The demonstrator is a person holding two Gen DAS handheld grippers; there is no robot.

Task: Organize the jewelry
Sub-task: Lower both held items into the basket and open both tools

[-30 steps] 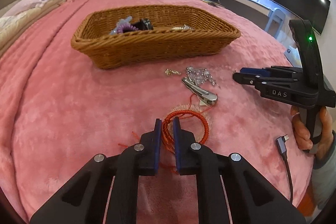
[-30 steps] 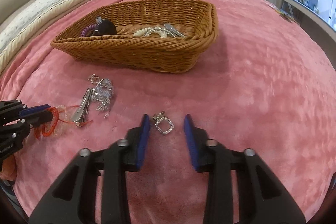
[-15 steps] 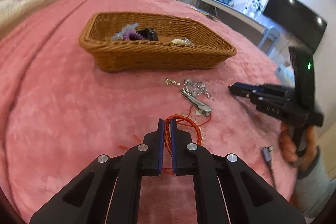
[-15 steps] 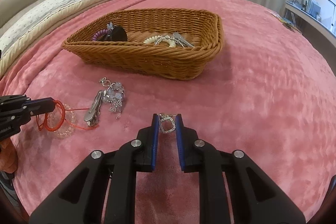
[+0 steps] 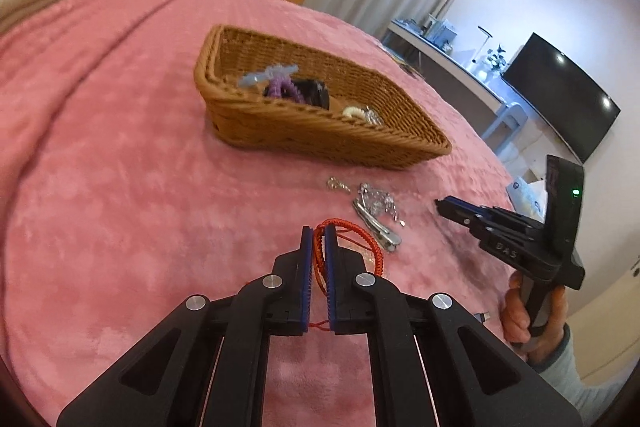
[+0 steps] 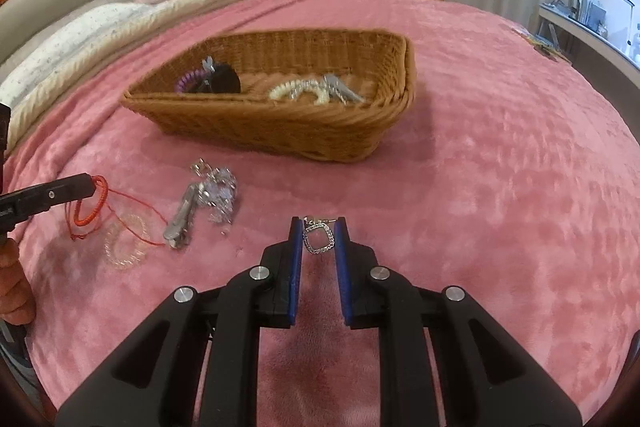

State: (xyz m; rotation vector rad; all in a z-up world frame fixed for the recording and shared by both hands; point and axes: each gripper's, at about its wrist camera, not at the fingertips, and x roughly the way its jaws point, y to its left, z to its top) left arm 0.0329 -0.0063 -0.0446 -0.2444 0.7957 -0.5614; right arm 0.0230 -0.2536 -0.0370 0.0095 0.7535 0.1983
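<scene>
My left gripper (image 5: 319, 231) is shut on a red cord bracelet (image 5: 362, 235) and holds it lifted above the pink blanket; it also shows in the right wrist view (image 6: 91, 203), hanging with its thread trailing. My right gripper (image 6: 319, 225) is shut on a silver square pendant (image 6: 319, 239), raised off the blanket. It appears at the right of the left wrist view (image 5: 444, 205). A wicker basket (image 6: 280, 131) (image 5: 320, 143) ahead holds hair ties, a pearl bracelet and clips.
On the blanket lie a silver hair clip (image 6: 182, 217) (image 5: 376, 223), a crystal brooch (image 6: 219, 191), a small gold earring (image 5: 336, 183) and a clear coil hair tie (image 6: 125, 241). Pillows are at far left, a desk and TV at right.
Both grippers have risen and tilted with their catches. The right jaws closed on the pendant a second ago and lifted it; the red bracelet has come up off the clear coil tie.
</scene>
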